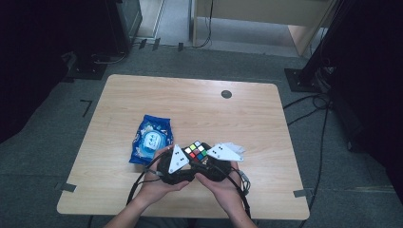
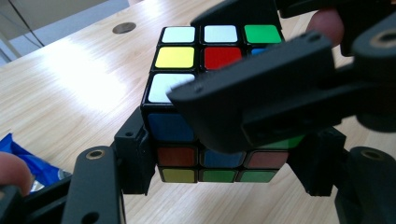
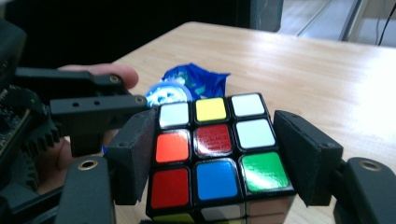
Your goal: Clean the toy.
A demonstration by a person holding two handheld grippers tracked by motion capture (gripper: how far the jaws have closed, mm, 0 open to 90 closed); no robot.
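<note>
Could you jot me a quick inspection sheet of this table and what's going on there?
Surface: pale wood table, round grommet near its far edge.
Job's things: colour cube, held up between both tongs.
Clutter: blue packet left of the cube.
Grippers: left tongs clamp the cube's lower part; right tongs clamp its top layer.
Cables: black leads trail from the tongs; more on the floor at right.
Surroundings: grey carpet, dark stands.
</note>
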